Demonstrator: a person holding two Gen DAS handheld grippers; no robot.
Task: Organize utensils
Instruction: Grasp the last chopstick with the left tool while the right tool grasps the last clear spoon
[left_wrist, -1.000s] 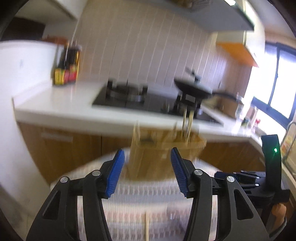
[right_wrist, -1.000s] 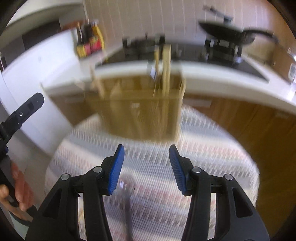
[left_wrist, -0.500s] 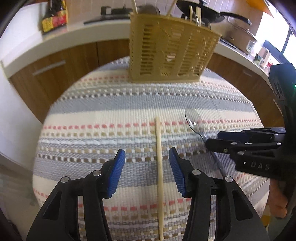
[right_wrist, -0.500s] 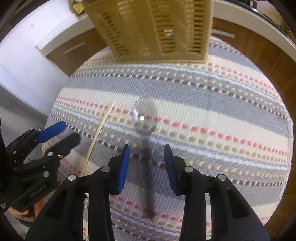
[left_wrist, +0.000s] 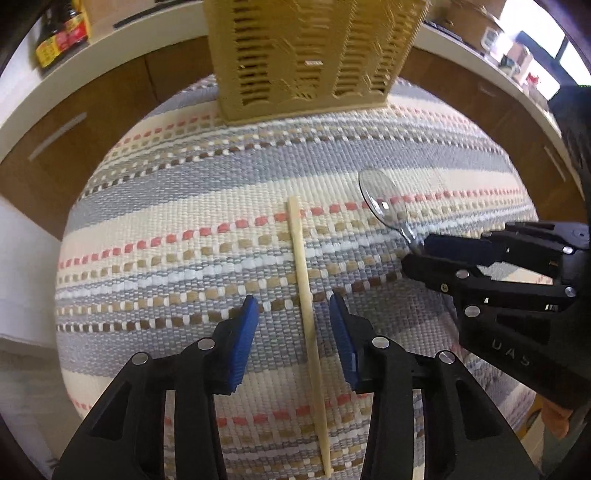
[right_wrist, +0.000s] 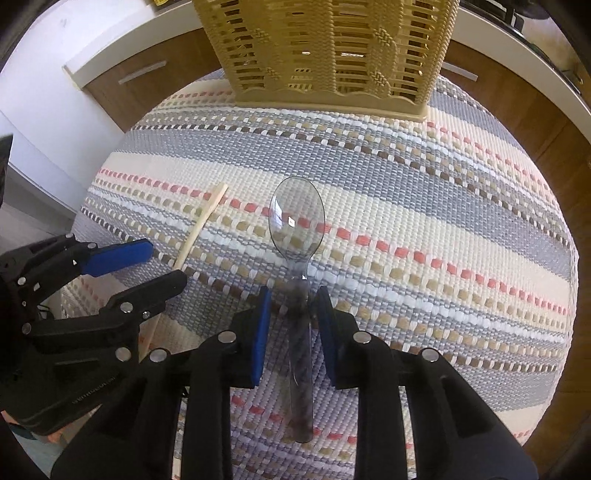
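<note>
A pale chopstick (left_wrist: 304, 295) lies lengthwise on the striped woven mat (left_wrist: 184, 206). My left gripper (left_wrist: 293, 317) is open and straddles it, jaws on either side, not touching. A clear plastic spoon (right_wrist: 297, 236) lies on the mat to the right; its bowl also shows in the left wrist view (left_wrist: 382, 203). My right gripper (right_wrist: 291, 306) is open around the spoon's handle, jaws close on both sides. A tan slotted utensil basket (right_wrist: 328, 48) stands at the mat's far edge, also in the left wrist view (left_wrist: 306, 55).
The mat covers a small round table. Behind it run wooden cabinets (left_wrist: 110, 96) under a white counter (left_wrist: 55, 85), with sauce bottles (left_wrist: 61, 33) at the far left. Each gripper shows in the other's view: the right (left_wrist: 480, 266), the left (right_wrist: 110, 273).
Both grippers have dropped from looking at the stove and basket to low over the mat. The left now straddles the chopstick, the right the spoon handle, its jaws narrower.
</note>
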